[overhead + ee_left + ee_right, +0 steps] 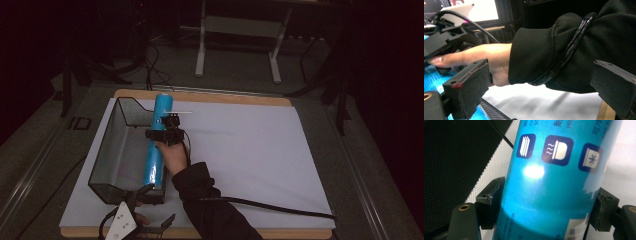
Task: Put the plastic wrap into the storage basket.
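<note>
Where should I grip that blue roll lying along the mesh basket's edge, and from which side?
Take the blue roll around its middle, from above, jaws across its width. It is a long cylinder lying along the right wall of the mesh basket, so only the top and the open table side look free. The right gripper already straddles it there, one jaw on each side.

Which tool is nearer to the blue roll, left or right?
Right. The right tool straddles the blue roll, jaws on both sides. The left tool sits apart, near the roll's end.
</note>
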Demonstrator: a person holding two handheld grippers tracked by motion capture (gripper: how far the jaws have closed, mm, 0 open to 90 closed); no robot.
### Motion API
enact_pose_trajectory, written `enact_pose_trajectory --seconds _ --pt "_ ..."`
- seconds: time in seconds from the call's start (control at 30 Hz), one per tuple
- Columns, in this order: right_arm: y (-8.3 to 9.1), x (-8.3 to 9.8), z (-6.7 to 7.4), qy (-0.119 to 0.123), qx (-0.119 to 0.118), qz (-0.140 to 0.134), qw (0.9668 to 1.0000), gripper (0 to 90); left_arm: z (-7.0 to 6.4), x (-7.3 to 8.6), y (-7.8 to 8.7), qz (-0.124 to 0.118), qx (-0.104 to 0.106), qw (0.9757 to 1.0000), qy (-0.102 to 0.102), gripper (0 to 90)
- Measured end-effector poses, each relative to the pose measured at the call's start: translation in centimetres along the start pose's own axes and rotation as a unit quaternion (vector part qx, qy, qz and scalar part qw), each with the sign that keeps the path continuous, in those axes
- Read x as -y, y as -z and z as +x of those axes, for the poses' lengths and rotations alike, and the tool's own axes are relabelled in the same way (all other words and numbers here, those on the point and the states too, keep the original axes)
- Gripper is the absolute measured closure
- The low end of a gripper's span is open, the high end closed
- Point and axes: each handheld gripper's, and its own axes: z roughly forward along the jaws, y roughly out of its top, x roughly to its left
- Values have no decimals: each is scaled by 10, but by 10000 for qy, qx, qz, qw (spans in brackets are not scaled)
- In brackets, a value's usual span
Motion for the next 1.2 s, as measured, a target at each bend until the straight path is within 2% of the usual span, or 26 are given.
enact_pose_trajectory --seconds 0.1,0.2,0.53,0.57,0.67,0.73,0.83,0.93,1.03,1.13,1.2 --pt "-7 5 3 244 144 20 9996 244 0 0 0 11 4 10000 -3 31" --pt "-7 4 7 370 264 13 9990 235 0 0 0 21 15 10000 12 31" --pt "-6 2 3 522 143 98 9985 218 -1 0 0 42 14 10000 -14 31" --pt "-6 2 3 556 126 96 9983 189 0 1 0 43 23 10000 -2 31" --pt "2 2 10 1078 461 -210 9929 127 0 1 0 44 22 10000 -7 31" --pt "6 -4 7 1030 322 -145 9941 126 -1 0 0 55 18 10000 -12 31" --pt "15 -7 8 1397 550 -285 9882 129 -2 0 -1 57 27 10000 -23 31" --pt "25 -11 9 1527 523 -335 9863 130 -1 1 -2 68 14 10000 -5 31" --pt "35 -15 10 1717 550 -340 9830 132 -1 0 -2 67 4 10000 0 31" --pt "48 -18 10 1907 548 -374 9794 136 -2 0 -2 73 8 10000 -4 31" --pt "59 -20 9 2100 579 -386 9752 137 -2 0 -2 114 13 9999 -9 31"
